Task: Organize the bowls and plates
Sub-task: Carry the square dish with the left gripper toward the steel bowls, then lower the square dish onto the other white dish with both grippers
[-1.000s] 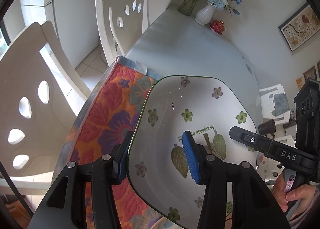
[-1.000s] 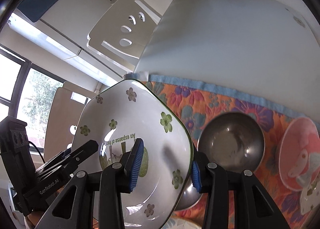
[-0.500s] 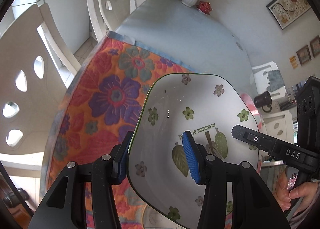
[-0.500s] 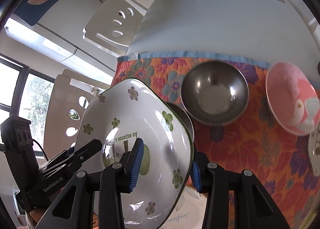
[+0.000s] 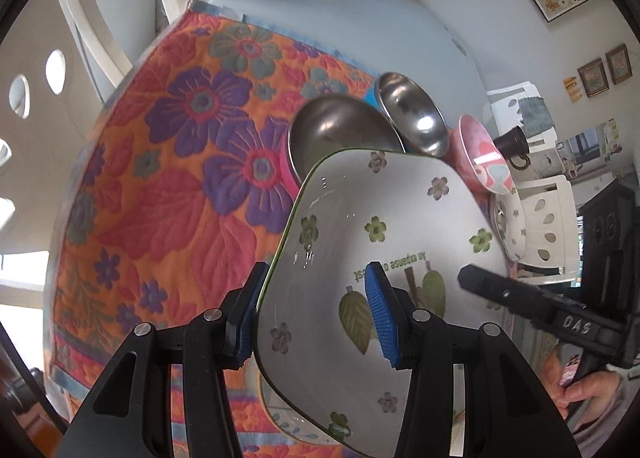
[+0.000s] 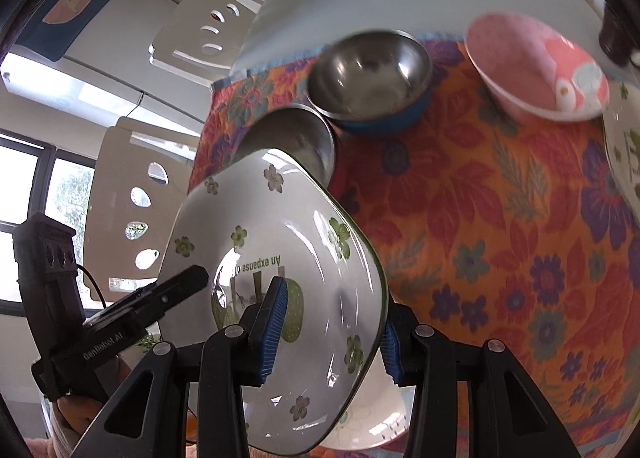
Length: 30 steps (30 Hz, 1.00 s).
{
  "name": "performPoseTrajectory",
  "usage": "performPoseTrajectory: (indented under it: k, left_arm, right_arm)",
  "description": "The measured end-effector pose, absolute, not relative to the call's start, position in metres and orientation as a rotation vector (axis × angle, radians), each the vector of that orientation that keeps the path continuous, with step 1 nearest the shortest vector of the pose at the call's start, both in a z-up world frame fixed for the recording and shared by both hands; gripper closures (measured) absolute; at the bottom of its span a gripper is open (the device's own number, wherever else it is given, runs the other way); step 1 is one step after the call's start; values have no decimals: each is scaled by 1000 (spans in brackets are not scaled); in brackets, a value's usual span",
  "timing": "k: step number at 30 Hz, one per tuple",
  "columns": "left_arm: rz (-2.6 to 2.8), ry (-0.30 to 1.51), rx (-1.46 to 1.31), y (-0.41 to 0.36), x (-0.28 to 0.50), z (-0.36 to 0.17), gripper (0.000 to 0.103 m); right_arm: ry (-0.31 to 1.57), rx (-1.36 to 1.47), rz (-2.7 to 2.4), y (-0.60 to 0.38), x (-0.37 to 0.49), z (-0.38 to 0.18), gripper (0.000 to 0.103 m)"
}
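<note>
Since 1.0 s ago both views swung down: steel bowls (image 5: 340, 129) now ahead of fingers. Left gripper (image 5: 316, 314) and right gripper (image 6: 328, 326) each clamp opposite rims of floral plate (image 5: 384, 258), held tilted above quilted mat (image 5: 168, 177). Level plate, lower evenly, release together.

Between the blue-padded fingers (image 5: 380, 318) sits a white plate (image 5: 380, 225) sprinkled with green and mauve flowers, beyond it two silver steel bowls (image 6: 370, 75), a pink bowl (image 6: 536, 69), and an orange cloth (image 5: 168, 161) with purple blooms.
</note>
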<state>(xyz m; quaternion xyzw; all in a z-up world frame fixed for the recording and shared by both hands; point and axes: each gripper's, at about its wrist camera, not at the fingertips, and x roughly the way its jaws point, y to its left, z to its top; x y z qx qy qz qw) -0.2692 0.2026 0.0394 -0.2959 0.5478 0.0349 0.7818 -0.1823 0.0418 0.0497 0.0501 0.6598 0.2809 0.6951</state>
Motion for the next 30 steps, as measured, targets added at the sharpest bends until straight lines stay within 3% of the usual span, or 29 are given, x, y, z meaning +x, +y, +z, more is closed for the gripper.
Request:
performPoseTrajectory:
  k: [13, 30]
  left_arm:
    - [6, 1248, -582, 178, -283, 14, 58]
    - [-24, 1347, -494, 159, -280, -10, 58]
  right_arm:
    - [1571, 150, 565, 13, -226, 4, 61]
    - [1626, 100, 488, 7, -232, -16, 61]
